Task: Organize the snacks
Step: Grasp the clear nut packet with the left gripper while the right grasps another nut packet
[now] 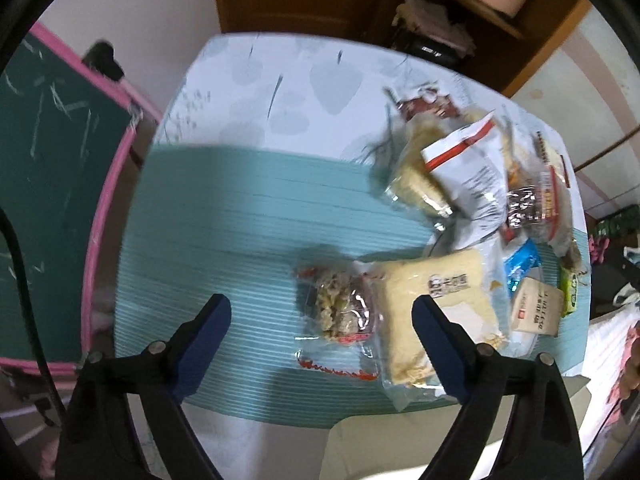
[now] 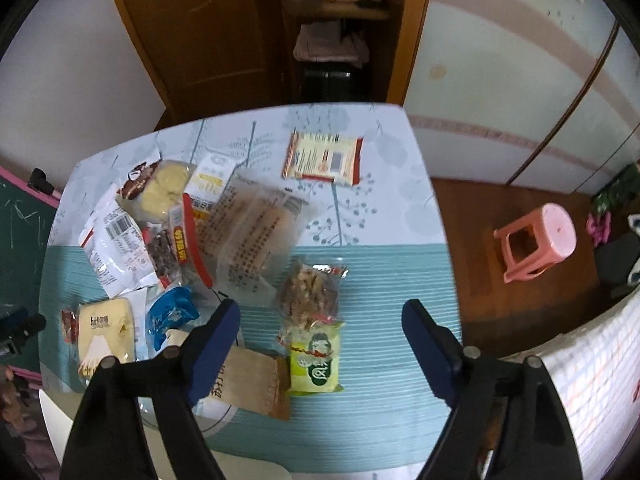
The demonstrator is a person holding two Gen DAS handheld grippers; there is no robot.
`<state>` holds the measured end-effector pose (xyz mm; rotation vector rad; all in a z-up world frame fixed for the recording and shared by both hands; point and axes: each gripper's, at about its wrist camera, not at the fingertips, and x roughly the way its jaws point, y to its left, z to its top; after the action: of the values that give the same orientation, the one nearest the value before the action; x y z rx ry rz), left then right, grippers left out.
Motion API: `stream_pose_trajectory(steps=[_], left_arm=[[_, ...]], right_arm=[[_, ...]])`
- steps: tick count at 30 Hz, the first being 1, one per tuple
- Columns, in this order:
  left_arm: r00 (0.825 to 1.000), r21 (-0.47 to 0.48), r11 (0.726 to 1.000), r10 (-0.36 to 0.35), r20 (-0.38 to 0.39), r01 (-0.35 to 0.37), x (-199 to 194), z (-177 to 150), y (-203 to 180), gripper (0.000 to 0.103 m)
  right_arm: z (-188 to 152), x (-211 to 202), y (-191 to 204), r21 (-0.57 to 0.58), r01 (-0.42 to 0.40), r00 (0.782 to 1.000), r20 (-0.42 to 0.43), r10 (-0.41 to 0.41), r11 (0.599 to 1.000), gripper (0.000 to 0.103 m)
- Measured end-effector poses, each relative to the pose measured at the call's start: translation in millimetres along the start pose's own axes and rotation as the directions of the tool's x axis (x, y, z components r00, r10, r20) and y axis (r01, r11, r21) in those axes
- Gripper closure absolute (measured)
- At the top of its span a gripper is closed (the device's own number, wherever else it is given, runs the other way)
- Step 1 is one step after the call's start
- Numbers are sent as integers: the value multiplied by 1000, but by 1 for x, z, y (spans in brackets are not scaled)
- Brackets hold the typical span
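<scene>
A heap of snack packets lies on a table with a teal striped mat (image 1: 224,232). In the left wrist view my left gripper (image 1: 322,312) hangs open above a clear packet of nut clusters (image 1: 340,312), with a pale yellow cake packet (image 1: 436,304) beside its right finger. In the right wrist view my right gripper (image 2: 320,314) is open above a nut-cluster packet (image 2: 310,294) and a green packet (image 2: 316,360). A brown paper packet (image 2: 252,380) lies by its left finger. Neither gripper holds anything.
A red-edged flat packet (image 2: 322,156) lies alone at the far side of the table. A pink stool (image 2: 536,240) stands on the wooden floor to the right. A pink-framed green chalkboard (image 1: 52,168) stands left of the table. A wooden cabinet (image 2: 224,28) is behind.
</scene>
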<state>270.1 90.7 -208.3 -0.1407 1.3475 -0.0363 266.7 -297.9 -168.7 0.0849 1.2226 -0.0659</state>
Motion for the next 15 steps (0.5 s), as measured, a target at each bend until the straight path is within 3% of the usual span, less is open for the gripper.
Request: stream_pose_trajectory(steps=[6, 12, 15], left_arm=[[999, -4, 1000, 5, -48, -5, 21, 1, 3, 22], [996, -17, 1000, -3, -91, 1, 34, 3, 5, 30], [994, -21, 1000, -5, -105, 3, 40, 4, 4, 32]], right_arm=[[0, 35, -2, 9, 21, 997, -69, -20, 1000, 26], [2, 58, -6, 47, -15, 994, -106, 20, 999, 32], [2, 69, -3, 51, -36, 990, -131, 42, 998, 40]])
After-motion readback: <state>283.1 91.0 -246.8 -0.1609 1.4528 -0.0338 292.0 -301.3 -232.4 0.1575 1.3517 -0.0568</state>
